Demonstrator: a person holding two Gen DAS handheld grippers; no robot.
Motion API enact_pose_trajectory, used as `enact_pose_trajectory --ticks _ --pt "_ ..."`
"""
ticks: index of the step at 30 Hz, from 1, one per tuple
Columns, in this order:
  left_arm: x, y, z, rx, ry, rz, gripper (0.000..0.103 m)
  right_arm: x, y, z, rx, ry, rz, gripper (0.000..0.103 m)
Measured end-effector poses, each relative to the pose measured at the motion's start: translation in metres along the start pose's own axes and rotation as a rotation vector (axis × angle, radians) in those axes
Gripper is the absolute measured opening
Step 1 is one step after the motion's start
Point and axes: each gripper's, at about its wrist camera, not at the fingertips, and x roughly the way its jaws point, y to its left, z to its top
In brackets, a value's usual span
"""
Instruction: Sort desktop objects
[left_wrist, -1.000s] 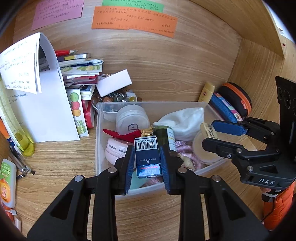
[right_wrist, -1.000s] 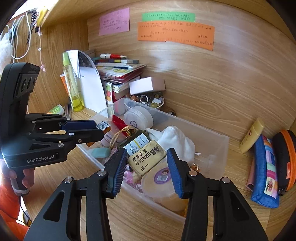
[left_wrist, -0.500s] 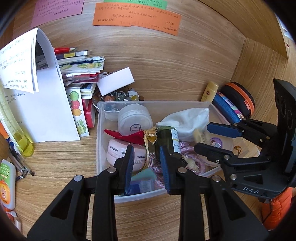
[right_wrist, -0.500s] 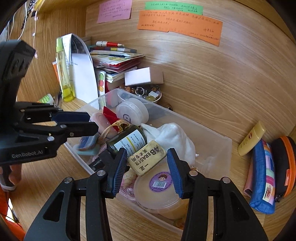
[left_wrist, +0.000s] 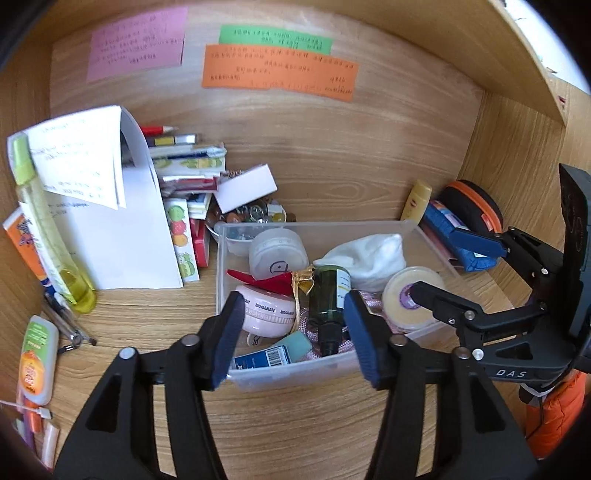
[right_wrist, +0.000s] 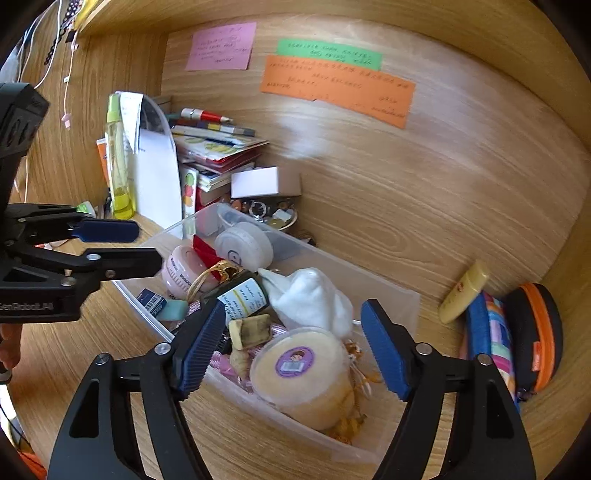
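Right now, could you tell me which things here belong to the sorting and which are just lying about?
In the job:
- clear plastic bin
- blue barcode box and eraser, both lying in the bin
- left gripper and right gripper, jaws opening, nothing between them

Lying about:
- sticky notes
- book stack
- pencil case

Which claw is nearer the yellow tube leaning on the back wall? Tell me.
Right. The right claw hangs over the bin's end closest to the yellow tube, jaws opening and empty. The left claw is over the bin's opposite end, jaws also opening.
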Motion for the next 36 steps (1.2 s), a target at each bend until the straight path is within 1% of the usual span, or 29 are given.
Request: enact_pose_trajectory --ticks 1,3,4,7,8,9,12,13,17,19,23,27,36 --pt "-0.003 -0.002 0.0 0.001 -0.006 0.003 0.06 -0.003 -0.001 0.0 0.004 -0.005 -0.006 0.079" --pt "-0.013 -0.005 -0.001 0.006 -0.027 0.016 0.071 -0.012 -0.003 -0.002 0.013 -0.016 -0.019 0.081" --pt "-0.017 -0.007 -0.002 0.005 -0.037 0.023 0.074 -0.015 -0.003 -0.002 0.017 -0.019 -0.024 0.083" --pt "-0.03 -0.011 -0.003 0.0 -0.058 0.037 0.085 -0.029 -0.006 -0.004 0.029 -0.031 -0.037 0.083" --pt "-0.035 -0.014 -0.004 -0.005 -0.064 0.043 0.092 -0.035 -0.008 -0.006 0.037 -0.035 -0.041 0.083" --pt "-0.04 -0.015 -0.006 -0.009 -0.072 0.05 0.095 -0.04 -0.009 -0.007 0.045 -0.039 -0.041 0.084" --pt "-0.053 -0.021 -0.01 -0.02 -0.092 0.057 0.097 -0.058 -0.012 -0.014 0.079 -0.06 -0.046 0.095" --pt "-0.056 -0.022 -0.011 -0.023 -0.098 0.059 0.098 -0.065 -0.013 -0.017 0.091 -0.072 -0.053 0.097" --pt "-0.07 -0.032 -0.021 -0.041 -0.119 0.079 0.098 -0.091 -0.015 -0.029 0.128 -0.112 -0.054 0.098" --pt "-0.075 -0.036 -0.026 -0.046 -0.125 0.092 0.098 -0.104 -0.014 -0.036 0.147 -0.129 -0.071 0.103" --pt "-0.086 -0.047 -0.038 -0.03 -0.147 0.151 0.098 -0.127 -0.012 -0.051 0.185 -0.158 -0.065 0.103" --pt "-0.094 -0.061 -0.049 0.001 -0.18 0.209 0.098 -0.138 -0.011 -0.06 0.203 -0.167 -0.059 0.103" --pt "-0.086 -0.073 -0.056 0.033 -0.152 0.216 0.099 -0.137 -0.008 -0.073 0.216 -0.135 -0.059 0.103"
